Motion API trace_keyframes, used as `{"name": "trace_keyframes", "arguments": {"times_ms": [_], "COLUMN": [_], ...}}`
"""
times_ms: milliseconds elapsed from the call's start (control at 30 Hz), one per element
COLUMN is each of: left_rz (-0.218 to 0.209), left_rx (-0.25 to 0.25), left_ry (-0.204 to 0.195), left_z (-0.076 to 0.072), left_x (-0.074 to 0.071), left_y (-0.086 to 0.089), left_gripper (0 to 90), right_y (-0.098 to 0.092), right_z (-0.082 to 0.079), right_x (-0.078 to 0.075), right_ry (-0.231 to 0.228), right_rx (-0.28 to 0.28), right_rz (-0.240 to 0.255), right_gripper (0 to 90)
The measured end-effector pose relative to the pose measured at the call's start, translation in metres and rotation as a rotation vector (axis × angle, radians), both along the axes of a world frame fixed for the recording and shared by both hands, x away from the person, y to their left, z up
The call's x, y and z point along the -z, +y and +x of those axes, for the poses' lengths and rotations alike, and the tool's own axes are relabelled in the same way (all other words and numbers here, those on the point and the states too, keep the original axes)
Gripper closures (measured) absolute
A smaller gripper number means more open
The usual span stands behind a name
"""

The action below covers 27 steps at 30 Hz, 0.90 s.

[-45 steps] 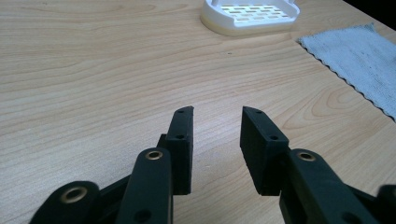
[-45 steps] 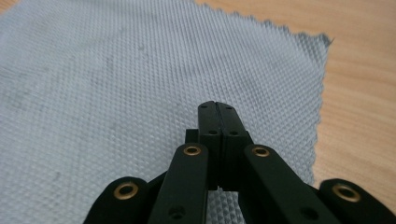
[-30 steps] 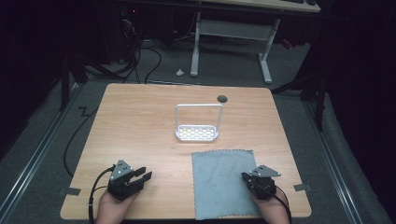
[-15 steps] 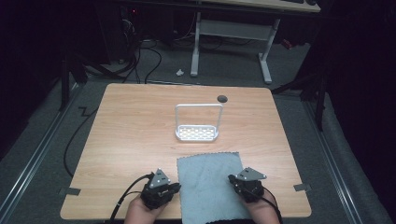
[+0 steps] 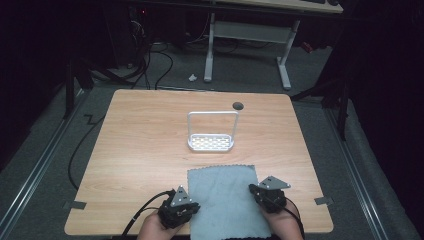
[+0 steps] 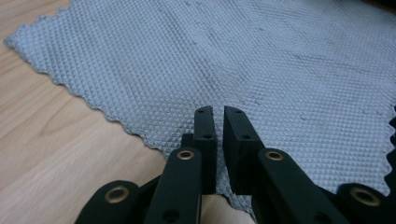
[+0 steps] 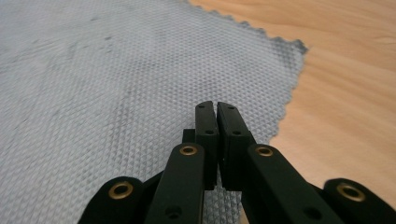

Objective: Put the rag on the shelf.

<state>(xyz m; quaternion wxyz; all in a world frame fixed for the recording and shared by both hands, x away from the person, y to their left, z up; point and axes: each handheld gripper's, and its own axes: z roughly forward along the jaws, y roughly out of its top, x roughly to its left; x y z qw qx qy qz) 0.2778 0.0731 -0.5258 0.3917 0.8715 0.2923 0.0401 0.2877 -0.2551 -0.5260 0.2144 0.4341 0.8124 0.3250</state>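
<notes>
Wooden table, grey cloth edges between both grippers' nearly closed fingers; white rack behind.

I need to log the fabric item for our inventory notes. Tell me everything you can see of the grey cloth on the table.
The grey cloth is a rectangular piece of waffle-textured fabric with zigzag-cut edges. It lies flat and spread on the wooden table near the person's edge, below the small white rack and apart from it. The left gripper sits at its left side, the right gripper at its right, jaws nearly together low over its edges; whether they pinch it is unclear.
</notes>
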Motion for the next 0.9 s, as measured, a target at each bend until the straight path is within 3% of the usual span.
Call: {"name": "trace_keyframes", "arguments": {"times_ms": [133,200,267,367,433,500,667,733,800,900], "left_rz": [0.004,-0.064,-0.095,-0.075,-0.029,0.006,0.012,0.011,-0.043,-0.042], "left_rx": [0.015,-0.025,-0.061,-0.105,-0.119,-0.105,-0.109,-0.165,-0.254,-0.317], "left_ry": [0.079,0.058,0.005,-0.029,-0.034,-0.050,-0.047,-0.073,-0.064,-0.067], "left_z": [-0.006,-0.003,0.005,0.022,0.027,0.023,0.008,0.014,0.024,0.041], "left_x": [-0.005,-0.009,-0.013,-0.009,-0.003,0.002,0.001,0.001,-0.001,-0.001], "left_y": [0.027,0.036,0.035,0.021,0.013,0.009,0.018,0.025,0.031,0.034], "left_gripper": [81.2,80.2,78.7,75.8,76.3,77.7,79.1,76.4,75.7,72.2], "right_y": [0.013,0.017,0.018,0.018,0.018,0.017,0.019,0.018,0.015,0.010], "right_z": [-0.020,-0.022,-0.015,-0.001,0.004,0.002,-0.012,-0.014,-0.012,-0.007], "right_x": [-0.003,-0.007,-0.011,-0.006,0.000,0.001,0.000,-0.003,-0.006,-0.006], "right_ry": [0.026,-0.011,-0.043,-0.038,-0.018,-0.019,-0.004,-0.019,-0.051,-0.059], "right_rx": [-0.107,-0.120,-0.088,-0.051,-0.043,-0.050,-0.091,-0.089,-0.059,-0.005], "right_rz": [0.001,0.009,0.016,-0.005,-0.026,-0.019,-0.011,0.004,0.032,0.070], "right_gripper": [87.1,86.9,86.8,86.8,86.9,87.0,86.2,84.5,83.2,80.0]}}
